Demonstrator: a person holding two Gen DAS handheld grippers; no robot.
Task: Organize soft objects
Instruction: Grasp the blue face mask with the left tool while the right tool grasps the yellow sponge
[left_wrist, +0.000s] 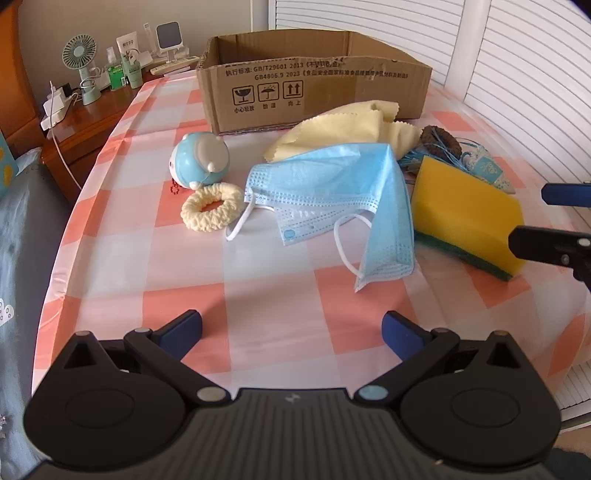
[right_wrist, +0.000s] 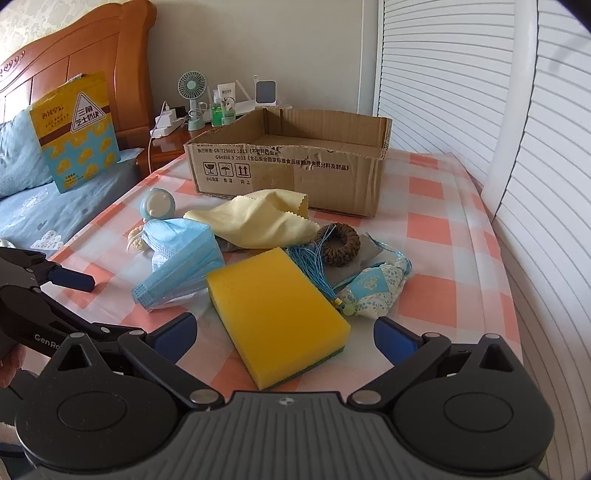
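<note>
Hovering above the near edge of the checked tabletop (left_wrist: 258, 295), the left gripper (left_wrist: 291, 328) has its jaws spread wide with nothing between them, and the right gripper (right_wrist: 284, 332) hangs likewise, jaws wide, just short of the yellow sponge (right_wrist: 273, 306), whose near corner lies between the blue fingertips (right_wrist: 173, 334) without touching them. Soft things lie in a loose heap in front of the open cardboard box (left_wrist: 314, 85), which stands at the far side of the tabletop. A blue face mask (left_wrist: 332, 184) sprawls in the middle, its folds overlapping the pale yellow cloth (left_wrist: 340, 129) behind it, and that cloth reaches up against the box wall. Left of the mask sits a cream scrunchie (left_wrist: 210, 208), touching a round blue toy (left_wrist: 199, 158). Right of the sponge lie a brown scrunchie (right_wrist: 341, 243), a blue tassel (right_wrist: 314, 269) and a patterned pouch (right_wrist: 373, 291), all bunched together. Beyond the tabletop a small green fan (right_wrist: 192, 86) stands on a wooden nightstand (left_wrist: 85, 122)
</note>
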